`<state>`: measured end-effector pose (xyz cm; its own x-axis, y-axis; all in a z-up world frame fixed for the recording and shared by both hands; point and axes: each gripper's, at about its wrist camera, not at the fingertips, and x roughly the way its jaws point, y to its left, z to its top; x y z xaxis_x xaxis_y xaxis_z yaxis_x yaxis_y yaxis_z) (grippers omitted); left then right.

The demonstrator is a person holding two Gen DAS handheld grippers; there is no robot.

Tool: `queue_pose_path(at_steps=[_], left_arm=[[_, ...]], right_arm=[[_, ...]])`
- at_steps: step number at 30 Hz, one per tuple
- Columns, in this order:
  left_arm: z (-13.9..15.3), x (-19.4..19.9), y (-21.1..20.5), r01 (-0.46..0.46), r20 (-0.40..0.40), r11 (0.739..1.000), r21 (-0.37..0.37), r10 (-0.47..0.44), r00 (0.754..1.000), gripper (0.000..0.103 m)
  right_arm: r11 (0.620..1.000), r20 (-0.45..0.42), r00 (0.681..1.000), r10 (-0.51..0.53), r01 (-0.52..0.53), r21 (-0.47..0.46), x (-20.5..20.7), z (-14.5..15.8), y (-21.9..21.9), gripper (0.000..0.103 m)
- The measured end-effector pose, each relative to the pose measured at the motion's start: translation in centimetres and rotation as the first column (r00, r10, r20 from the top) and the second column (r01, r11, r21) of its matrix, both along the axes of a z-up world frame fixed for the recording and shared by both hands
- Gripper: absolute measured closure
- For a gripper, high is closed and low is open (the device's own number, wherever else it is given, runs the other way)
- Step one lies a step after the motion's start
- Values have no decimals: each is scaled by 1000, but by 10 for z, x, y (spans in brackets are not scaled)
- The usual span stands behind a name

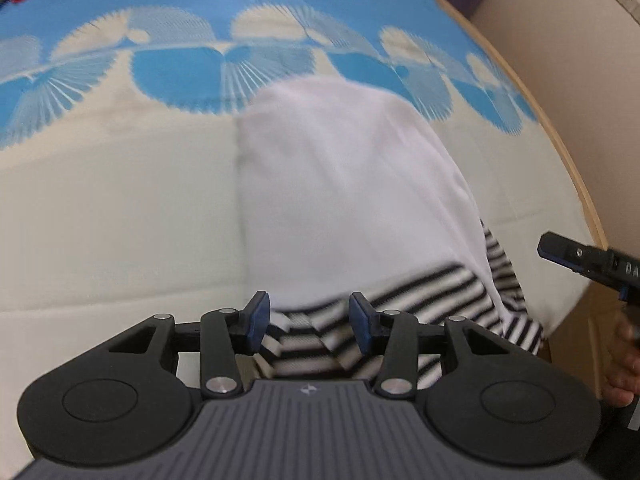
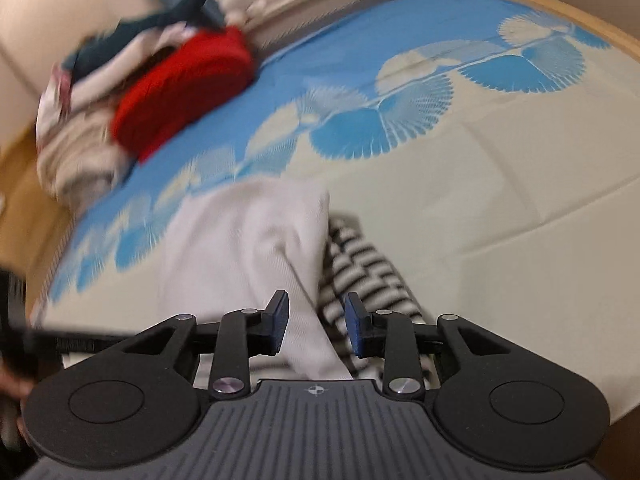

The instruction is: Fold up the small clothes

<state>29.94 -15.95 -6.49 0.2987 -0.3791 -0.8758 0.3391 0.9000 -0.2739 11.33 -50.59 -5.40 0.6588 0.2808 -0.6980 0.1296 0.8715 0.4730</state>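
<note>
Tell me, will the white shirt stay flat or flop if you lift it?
The white shirt will probably flop: it already drapes in soft folds over the striped cloth. It looks thin, so likely light. On the smooth bedsheet it may slide or bunch when pushed.

Round tabletop [image 2: 600, 32] with a pale wooden rim, covered by a cloth [image 1: 100, 208], cream close to the left hand-held gripper [image 1: 308, 322] and blue with white fan shapes farther out. Directly ahead of both grippers, a white garment [image 1: 344, 184] lying over a black-and-white striped one [image 1: 432, 292]. Far left of the right hand-held gripper [image 2: 316, 326], a heap of clothes [image 2: 80, 136] topped by a red piece [image 2: 184, 92].
</note>
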Motion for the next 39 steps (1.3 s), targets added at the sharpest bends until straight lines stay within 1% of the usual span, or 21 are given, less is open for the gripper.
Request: queue_pose_path(at_steps=[5,11,14,15,16,17,18,20,21,22,23,25,26,27,29,30,32,34,36,38,39], left_arm=[[9,6,16,-58,0,997,-42,58,998,55],[16,10,33,-72,2,996,-44,72,997,55],[17,15,44,-90,2,995,-49,90,996,54],[17,16,47,-99,0,994,-49,99,995,54],[17,17,51,-107,-1,993,-50,107,994,54],[18,19,54,-113,-1,992,-53,114,994,54],[20,20,57,-117,1,991,-57,118,993,54],[23,20,60,-120,6,991,-62,121,993,54],[24,20,61,-119,8,991,-63,120,993,54],[25,20,62,-116,11,991,-64,117,993,54],[25,20,63,-113,12,992,-63,114,993,54],[24,19,64,-109,12,993,-54,110,994,54],[24,19,64,-110,10,993,-48,110,994,54],[24,19,65,-109,8,993,-46,109,994,54],[24,17,64,-101,10,994,-50,101,995,54],[24,16,64,-96,12,994,-53,97,995,54],[25,14,60,-83,13,995,-64,84,996,54],[25,11,54,-64,18,995,-70,66,998,54],[25,9,45,-51,22,996,-73,52,998,54],[24,7,36,-43,21,996,-79,45,999,54],[23,7,31,-39,21,996,-82,40,999,54]], right_arm=[[987,-46,991,-123,127,98,43,-25,-1,55],[960,-133,965,-225,244,141,94,-53,7,54],[949,-150,968,-200,230,216,113,-62,16,56],[950,-150,973,-178,209,233,119,-65,21,70],[958,-139,977,-160,187,217,125,-65,29,100],[965,-111,980,-164,182,188,127,-61,33,99],[966,-34,977,-210,213,144,124,-49,35,99],[949,189,938,-291,259,179,111,-20,31,100],[949,259,918,-302,264,169,107,-10,31,100],[953,265,915,-303,289,89,109,-7,34,99],[950,220,925,-309,312,19,114,-11,35,99],[937,2,946,-325,323,-136,132,-40,35,98],[922,-106,929,-355,330,-203,137,-55,33,98],[908,-152,907,-393,357,-220,136,-62,30,96],[887,-116,885,-451,429,-173,125,-56,18,95],[878,-51,886,-461,447,-172,118,-44,16,94],[890,70,903,-424,430,-155,102,-23,17,91],[938,138,940,-313,328,-109,88,-11,23,88],[988,142,980,-143,151,-45,80,-10,34,87],[1000,98,995,24,-25,12,77,-19,47,81],[996,54,995,85,-87,34,78,-27,51,72]])
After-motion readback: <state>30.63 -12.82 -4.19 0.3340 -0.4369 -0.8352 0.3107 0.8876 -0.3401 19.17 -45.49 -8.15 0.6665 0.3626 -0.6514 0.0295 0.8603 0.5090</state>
